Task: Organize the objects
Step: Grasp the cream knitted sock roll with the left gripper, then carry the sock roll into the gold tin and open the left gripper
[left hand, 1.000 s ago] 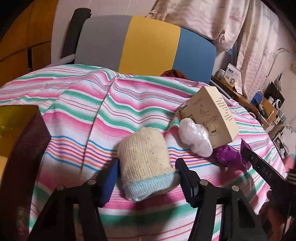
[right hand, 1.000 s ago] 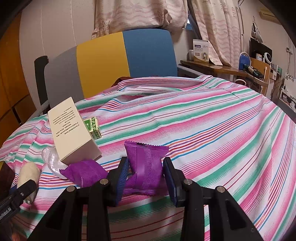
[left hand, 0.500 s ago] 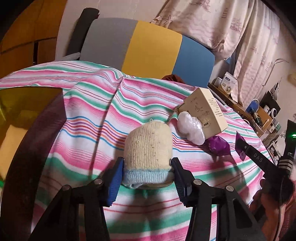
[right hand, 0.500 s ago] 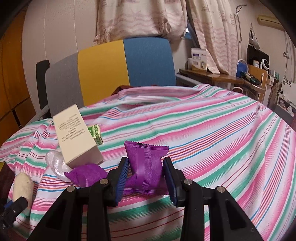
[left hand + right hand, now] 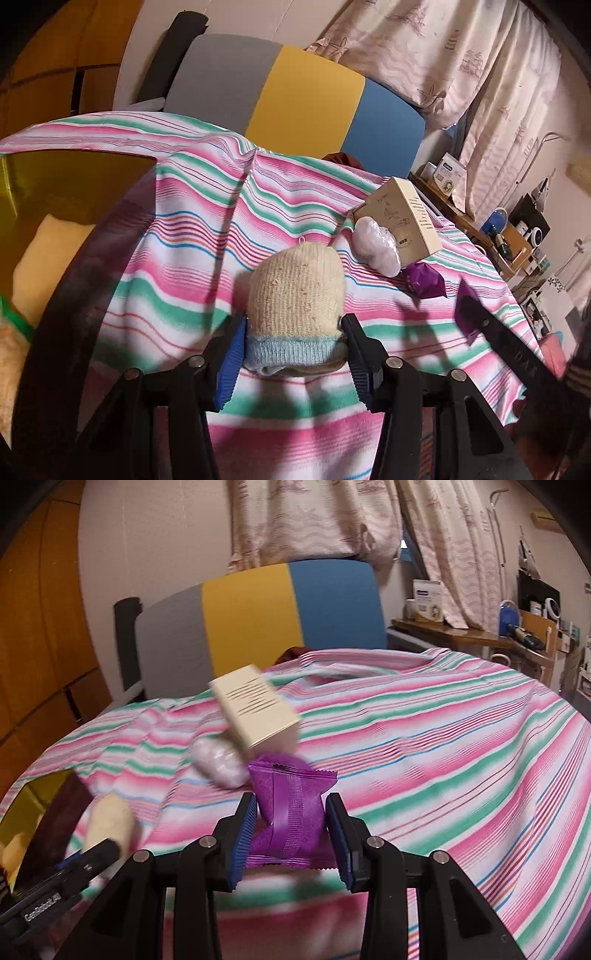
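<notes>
A cream knitted sock with a pale blue cuff sits between the pads of my left gripper, which is shut on the cuff end. It hangs just over the striped cloth. My right gripper is shut on a purple snack packet, held upright above the cloth. The right wrist view also shows the sock at the far left. A dark bin with a yellow lining stands at the left, close to the left gripper.
A beige carton, a white plastic-wrapped lump and a second purple packet lie together on the cloth. A grey, yellow and blue chair back rises behind. A cluttered wooden shelf runs along the right wall.
The left jaws have closed onto the sock. Both grippers have carried their objects leftward, and the yellow-lined bin now fills more of both views.
</notes>
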Tool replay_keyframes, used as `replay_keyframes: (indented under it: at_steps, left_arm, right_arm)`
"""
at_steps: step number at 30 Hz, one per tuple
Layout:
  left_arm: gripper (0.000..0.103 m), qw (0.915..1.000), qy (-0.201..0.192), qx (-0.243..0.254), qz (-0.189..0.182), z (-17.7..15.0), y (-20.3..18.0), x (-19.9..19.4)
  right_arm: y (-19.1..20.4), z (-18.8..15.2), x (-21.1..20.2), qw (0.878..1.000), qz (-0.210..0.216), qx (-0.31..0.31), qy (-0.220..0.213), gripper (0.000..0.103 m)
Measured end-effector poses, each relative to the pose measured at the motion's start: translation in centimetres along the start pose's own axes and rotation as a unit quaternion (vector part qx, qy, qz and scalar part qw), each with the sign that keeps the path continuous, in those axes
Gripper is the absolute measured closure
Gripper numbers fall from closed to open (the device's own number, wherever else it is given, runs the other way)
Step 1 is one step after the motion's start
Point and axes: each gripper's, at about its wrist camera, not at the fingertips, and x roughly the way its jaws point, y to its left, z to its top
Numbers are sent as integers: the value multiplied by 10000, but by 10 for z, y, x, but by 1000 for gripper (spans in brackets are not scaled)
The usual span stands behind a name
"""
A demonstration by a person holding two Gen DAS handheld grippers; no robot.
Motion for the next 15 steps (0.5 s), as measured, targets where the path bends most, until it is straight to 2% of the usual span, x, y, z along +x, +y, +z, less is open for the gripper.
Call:
replay_keyframes:
  at_steps: [8, 12, 15]
  left_arm:
    - [52, 9994, -227, 173, -181, -4, 6, -39]
    - [54, 9996, -156, 166, -183, -7, 14, -43]
    - [54, 9991, -70, 378, -156, -12, 10, -41]
  right_arm:
    - [44, -15, 0, 9955, 10, -942, -1, 65]
    - [51, -19, 4, 9928, 7, -1194, 91, 65]
    - [53, -19, 2, 9920, -16, -1262, 54, 65]
